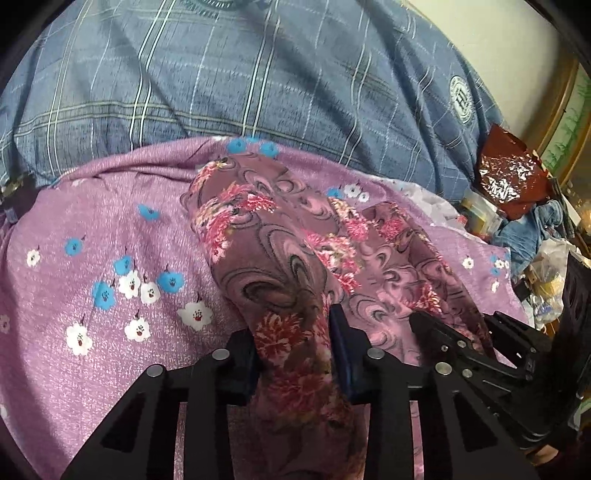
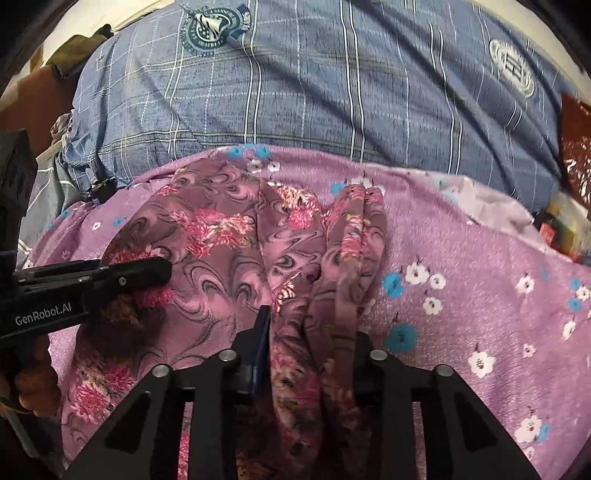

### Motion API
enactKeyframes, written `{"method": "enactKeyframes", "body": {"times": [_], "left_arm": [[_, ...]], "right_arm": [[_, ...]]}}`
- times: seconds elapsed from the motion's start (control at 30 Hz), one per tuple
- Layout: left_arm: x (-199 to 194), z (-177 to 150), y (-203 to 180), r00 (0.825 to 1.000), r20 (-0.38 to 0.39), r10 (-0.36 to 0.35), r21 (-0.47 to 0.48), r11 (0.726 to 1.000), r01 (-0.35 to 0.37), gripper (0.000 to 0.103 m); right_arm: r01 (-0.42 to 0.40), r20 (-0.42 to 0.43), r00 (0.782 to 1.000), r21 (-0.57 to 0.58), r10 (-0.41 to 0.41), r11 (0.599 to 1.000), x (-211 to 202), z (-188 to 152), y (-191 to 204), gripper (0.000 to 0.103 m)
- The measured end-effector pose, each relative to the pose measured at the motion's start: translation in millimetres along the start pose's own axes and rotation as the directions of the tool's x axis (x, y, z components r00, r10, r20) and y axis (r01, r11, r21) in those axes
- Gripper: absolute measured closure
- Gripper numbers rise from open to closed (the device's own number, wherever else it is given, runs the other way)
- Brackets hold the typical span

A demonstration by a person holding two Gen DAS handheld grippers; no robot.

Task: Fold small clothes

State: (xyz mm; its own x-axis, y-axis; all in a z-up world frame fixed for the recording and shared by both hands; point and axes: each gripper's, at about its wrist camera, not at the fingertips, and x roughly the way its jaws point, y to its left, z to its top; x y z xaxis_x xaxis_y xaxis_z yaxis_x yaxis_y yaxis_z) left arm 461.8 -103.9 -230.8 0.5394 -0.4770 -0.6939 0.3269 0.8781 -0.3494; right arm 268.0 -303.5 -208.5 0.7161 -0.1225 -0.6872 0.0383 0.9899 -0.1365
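A lilac bedsheet point(image 1: 110, 229) printed with small white and blue blossoms covers the surface; what lies under it cannot be told. Behind it, from ten to two o'clock, sits a person in a blue checked shirt point(image 1: 280, 74). The shirt carries a round white crest point(image 1: 461, 96) at about two o'clock and, in the right wrist view, a dark green round badge point(image 2: 208, 31) with a ship at eleven o'clock; the lettering on either is too small to read. At three o'clock in the left wrist view lies clutter: a crumpled red foil wrapper point(image 1: 508, 177), blue cloth and plastic bags.

The small garment point(image 1: 280, 236), mauve with pink flowers and grey swirls, lies bunched at the centre of the sheet. The left gripper point(image 1: 293, 354) has its jaws pinching one gathered fold of it. The right gripper point(image 2: 310, 362) has its jaws pinching another. In the right wrist view the left gripper's side reads "GenRobot.AI" point(image 2: 42, 314) at nine o'clock.
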Motion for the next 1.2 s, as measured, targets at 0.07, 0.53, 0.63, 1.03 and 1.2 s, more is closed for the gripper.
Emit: {"method": "enactKeyframes", "body": {"times": [0.07,0.53,0.63,1.03,1.2], "left_arm": [[-8.1,0.4,0.4,1.0,0.009,-0.012,0.006,1.0,0.012,0.074],[-88.6,-0.8,24.1,0.997,0.07,0.039,-0.007,0.999,-0.038,0.075],[-75.8,-6.0,38.7,0.997,-0.01,0.071,-0.065,0.995,-0.071,0.072],[-94.4,-7.0,29.4,0.951,0.091,0.295,-0.04,0.955,-0.293,0.052],[-78.2,-22.0,13.4,0.936,0.064,0.345,0.043,0.936,-0.348,0.047]], "right_arm": [[0.009,0.019,1.0,-0.011,-0.009,1.0,-5.2,0.6,3.3,0.074],[-0.171,0.088,0.982,0.059,0.166,0.984,-32.2,14.5,34.0,0.077],[-0.177,0.03,0.984,0.053,0.176,0.983,-17.3,12.1,47.0,0.077],[0.014,0.077,0.997,-0.004,-0.014,1.0,-23.3,9.4,52.9,0.063],[-0.043,0.189,0.981,-0.022,0.046,0.999,-42.4,15.0,56.0,0.064]]}}
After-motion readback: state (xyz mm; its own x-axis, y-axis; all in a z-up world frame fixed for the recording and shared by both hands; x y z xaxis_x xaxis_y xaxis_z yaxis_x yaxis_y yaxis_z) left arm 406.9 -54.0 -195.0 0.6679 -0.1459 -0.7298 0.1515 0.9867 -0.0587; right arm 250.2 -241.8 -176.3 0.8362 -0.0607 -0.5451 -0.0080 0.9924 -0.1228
